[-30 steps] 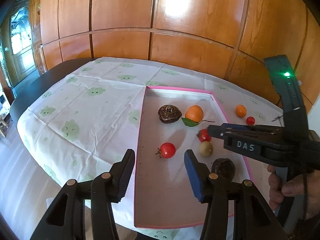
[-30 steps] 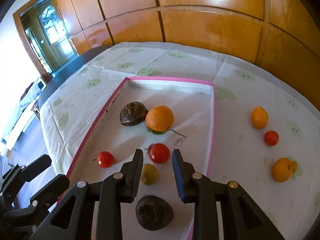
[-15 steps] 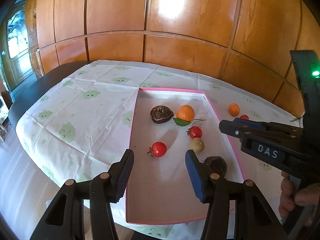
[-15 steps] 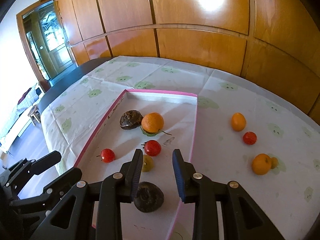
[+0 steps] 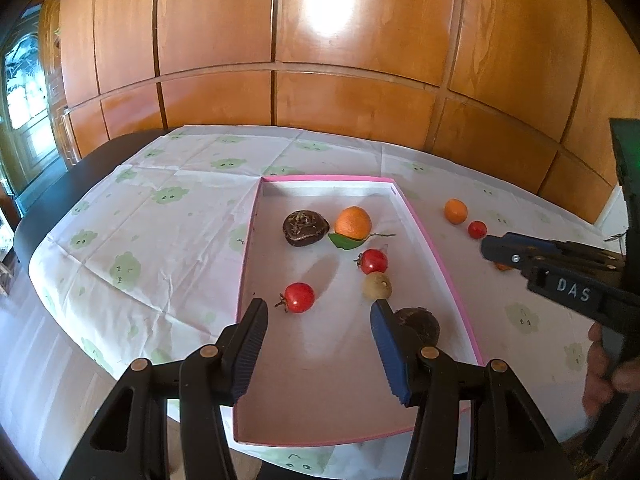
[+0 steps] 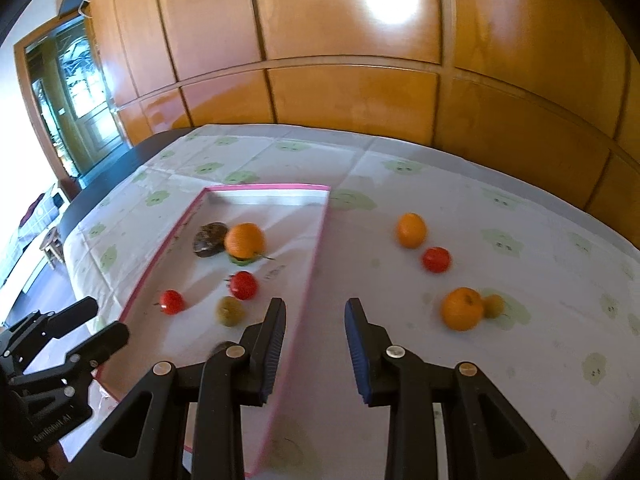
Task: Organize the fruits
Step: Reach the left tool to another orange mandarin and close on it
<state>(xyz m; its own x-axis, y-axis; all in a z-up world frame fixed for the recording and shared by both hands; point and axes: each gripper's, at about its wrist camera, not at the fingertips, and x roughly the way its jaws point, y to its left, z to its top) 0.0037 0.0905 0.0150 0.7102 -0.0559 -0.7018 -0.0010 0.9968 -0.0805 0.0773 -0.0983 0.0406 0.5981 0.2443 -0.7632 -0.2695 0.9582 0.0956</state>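
Observation:
A pink-rimmed tray [image 5: 424, 236] [image 6: 316, 248] holds an orange [image 5: 353, 222], two dark fruits [image 5: 305, 228] [image 5: 418, 322], two red tomatoes [image 5: 298, 297] [image 5: 373, 261] and a small green fruit [image 5: 377, 286]. On the cloth right of the tray lie an orange fruit [image 6: 411, 230], a red tomato [image 6: 436, 259], a larger orange [image 6: 461, 308] and a small yellow fruit [image 6: 493, 306]. My left gripper [image 5: 318, 316] is open and empty over the tray's near end. My right gripper [image 6: 316, 314] is open and empty above the tray's right rim.
A white cloth with green prints [image 5: 160, 216] covers a dark table [image 5: 52, 200]. Wood-panelled wall [image 5: 320, 80] runs behind. A doorway [image 6: 72, 120] is at far left. The right gripper's body [image 5: 560, 276] shows at the right of the left wrist view.
Both grippers have pulled back and up from the tray. The right gripper has swung right, from over the tray's fruits to its right rim, and its jaws stand wider apart.

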